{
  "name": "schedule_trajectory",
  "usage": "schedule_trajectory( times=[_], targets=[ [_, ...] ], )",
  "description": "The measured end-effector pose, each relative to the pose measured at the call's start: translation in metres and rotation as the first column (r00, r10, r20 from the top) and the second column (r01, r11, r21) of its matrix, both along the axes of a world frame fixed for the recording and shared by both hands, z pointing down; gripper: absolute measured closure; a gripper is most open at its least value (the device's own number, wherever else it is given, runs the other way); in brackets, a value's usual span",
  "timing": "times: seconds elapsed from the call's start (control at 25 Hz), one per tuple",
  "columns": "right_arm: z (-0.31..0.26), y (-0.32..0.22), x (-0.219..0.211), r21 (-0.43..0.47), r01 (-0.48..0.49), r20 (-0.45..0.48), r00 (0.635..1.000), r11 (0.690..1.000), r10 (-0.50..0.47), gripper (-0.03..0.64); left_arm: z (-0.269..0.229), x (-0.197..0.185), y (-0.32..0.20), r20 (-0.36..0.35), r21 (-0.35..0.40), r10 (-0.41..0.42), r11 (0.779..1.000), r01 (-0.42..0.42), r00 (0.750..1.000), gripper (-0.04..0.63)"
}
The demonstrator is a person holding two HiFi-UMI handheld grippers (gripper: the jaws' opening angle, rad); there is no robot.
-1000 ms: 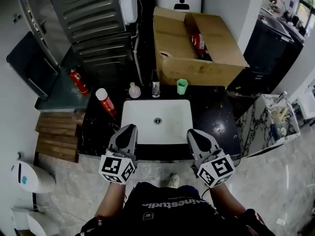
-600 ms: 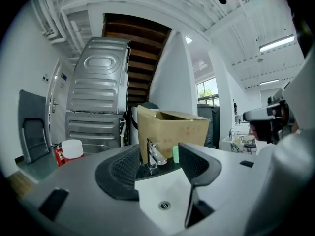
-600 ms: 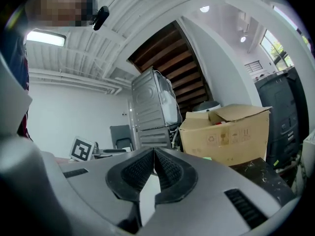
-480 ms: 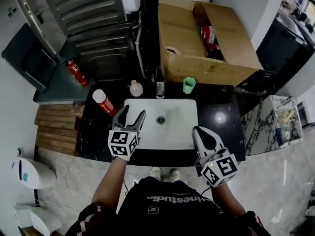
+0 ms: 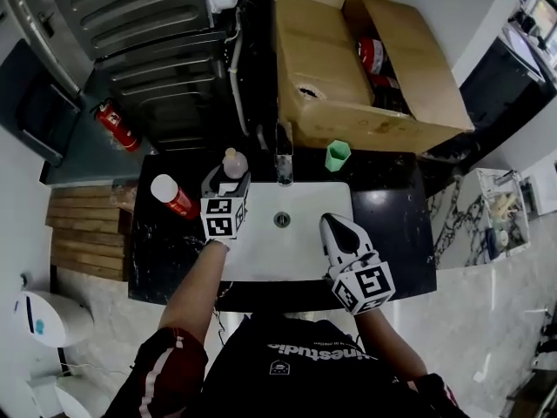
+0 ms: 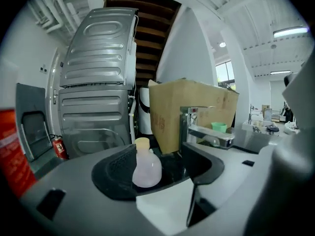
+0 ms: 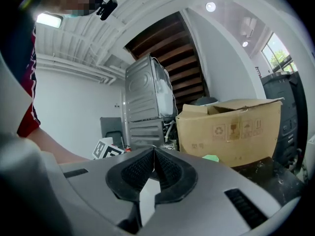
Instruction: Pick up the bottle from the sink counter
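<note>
The bottle, a small pale pink flask with a cream cap, stands upright on the black counter by the sink's back left corner. My left gripper points at it from the near side. Its jaws are opening and stand wide in the left gripper view. The bottle shows in the gap between them, closer to the left pad, and no pad presses on it. My right gripper hovers over the white sink near its front right, with its jaws shut and nothing in them.
A chrome tap stands just right of the bottle, then a green cup. A red spray can lies on the counter to the left. An open cardboard box sits behind the counter. A red fire extinguisher stands on the floor.
My left gripper has gone from the sink's front edge forward to the bottle, and its jaws have opened. The right gripper has moved forward over the sink, still shut.
</note>
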State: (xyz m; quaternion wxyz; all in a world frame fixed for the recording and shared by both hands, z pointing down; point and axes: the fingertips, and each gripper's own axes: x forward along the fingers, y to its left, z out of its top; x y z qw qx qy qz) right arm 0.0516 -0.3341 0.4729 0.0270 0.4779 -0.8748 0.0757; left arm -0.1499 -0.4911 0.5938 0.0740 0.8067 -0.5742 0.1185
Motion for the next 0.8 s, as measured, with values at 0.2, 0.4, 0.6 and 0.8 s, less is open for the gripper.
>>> schedule_trajectory(
  times=[0.2,0.4,0.6,0.8],
  targets=[
    [0.028,-0.039,-0.022,-0.024,0.008,-0.024,1.0,1.0,-0.009,0.578,0.03,-0.017,-0.042,0.024,-0.043,-0.036,0.998,0.037,0.999,0.308],
    [0.049,-0.064,-0.042,-0.031,0.036,-0.058,0.998,0.999,-0.038,0.578,0.04,-0.018,-0.067,0.001,-0.043,-0.028,0.999,0.028,1.0,0.31],
    [0.064,-0.076,-0.048,-0.046,0.03,-0.07,0.997,0.998,-0.034,0.578,0.041,-0.017,-0.072,-0.012,-0.024,-0.027,0.999,0.027,1.0,0.371],
    [0.067,-0.076,-0.043,-0.057,0.022,-0.077,0.997,0.998,-0.026,0.578,0.035,-0.017,-0.072,-0.03,-0.019,-0.028,0.999,0.027,0.999,0.446]
  ],
)
